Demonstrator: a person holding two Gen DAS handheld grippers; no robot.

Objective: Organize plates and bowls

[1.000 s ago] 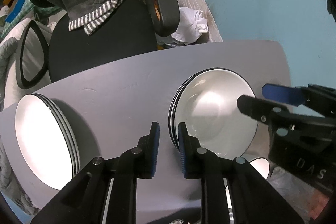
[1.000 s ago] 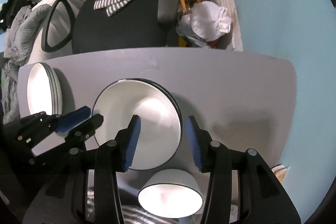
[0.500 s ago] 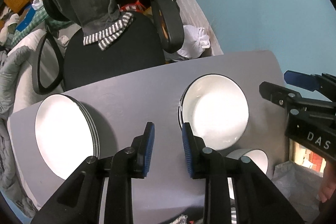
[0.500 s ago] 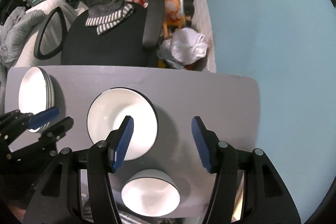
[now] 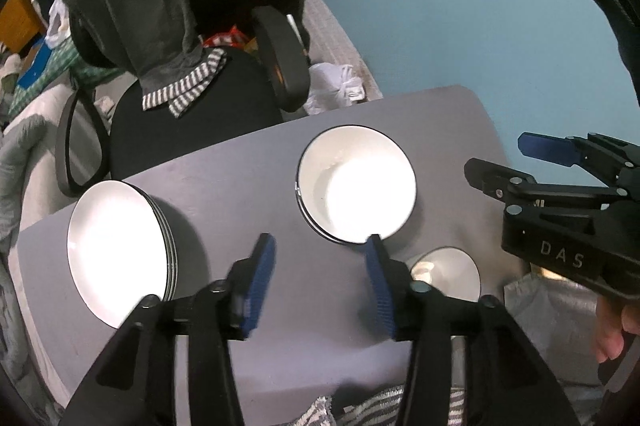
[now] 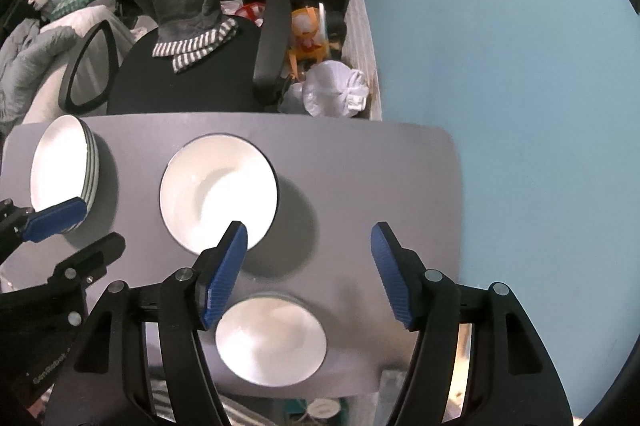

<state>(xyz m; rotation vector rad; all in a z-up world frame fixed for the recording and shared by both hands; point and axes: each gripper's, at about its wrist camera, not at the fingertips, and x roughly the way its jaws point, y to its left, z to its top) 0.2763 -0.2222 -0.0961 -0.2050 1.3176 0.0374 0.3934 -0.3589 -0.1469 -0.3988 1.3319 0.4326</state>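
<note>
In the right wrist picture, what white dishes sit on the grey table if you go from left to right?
Stack of plates → stack of wide bowls → small bowl, which sits nearer the camera.

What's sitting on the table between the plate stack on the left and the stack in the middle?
Nothing: bare grey table lies between the left stack and the middle stack, clearest in the right wrist view.

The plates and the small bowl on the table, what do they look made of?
The plates and small bowl look like glazed ceramic or stoneware: glossy white faces with bright glare and thin dark rims. Enamelled metal can't be ruled out. The table looks matte grey, maybe laminate.
</note>
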